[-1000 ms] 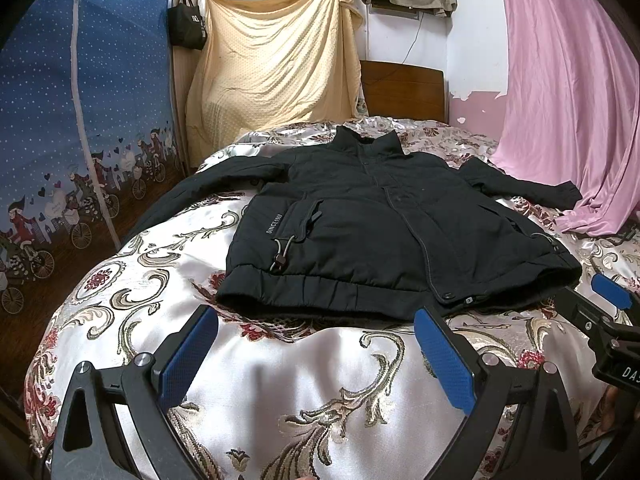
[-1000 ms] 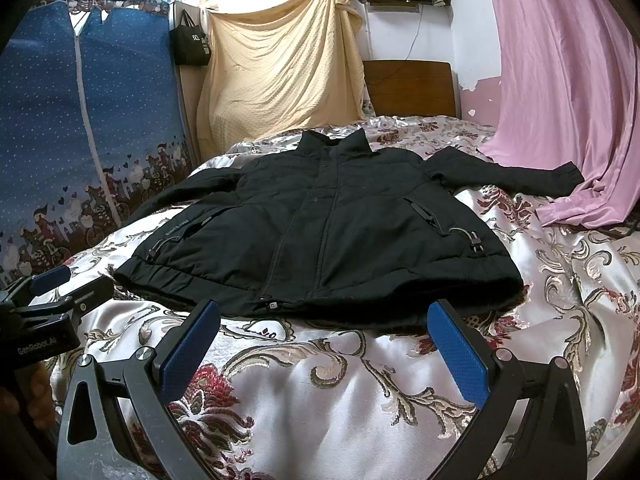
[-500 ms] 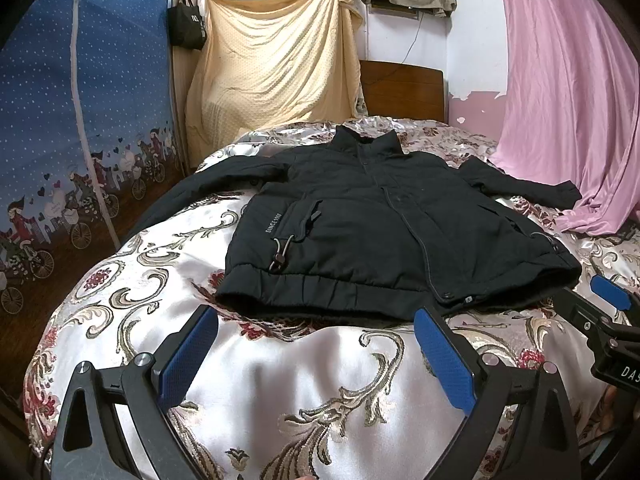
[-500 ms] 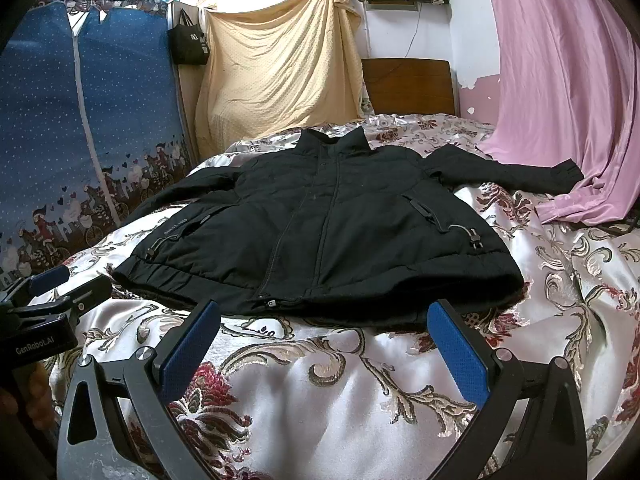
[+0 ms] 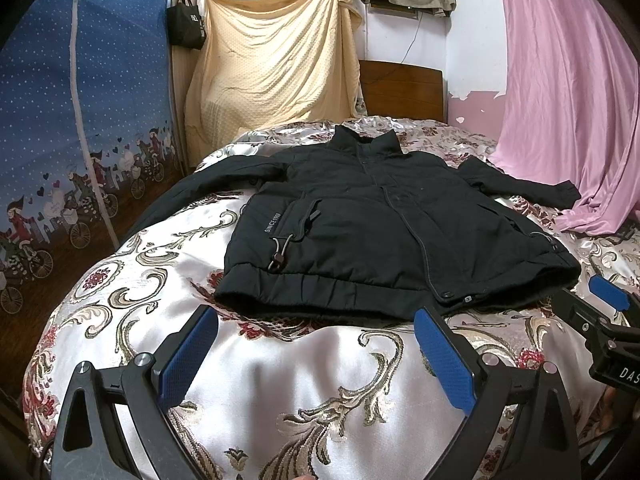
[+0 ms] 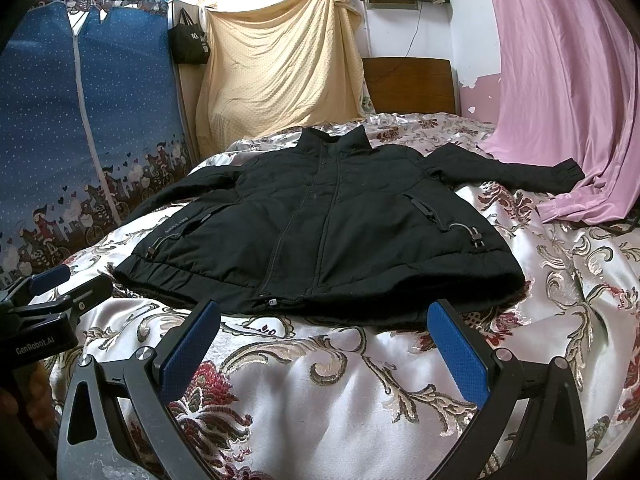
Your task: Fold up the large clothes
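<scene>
A black zip-up jacket lies flat and face up on the bed, collar at the far end, both sleeves spread out to the sides. It also shows in the right wrist view. My left gripper is open and empty, just short of the jacket's hem near its left half. My right gripper is open and empty, just short of the hem near its right half. Each gripper shows at the edge of the other's view: the right one, the left one.
The bed has a shiny floral bedspread. A blue fabric wardrobe stands at the left. A pink curtain hangs at the right and drapes onto the bed by the right sleeve. A wooden headboard and a yellow cloth are behind.
The right gripper has crept slightly forward toward the jacket's hem. The left gripper and the jacket have hardly moved.
</scene>
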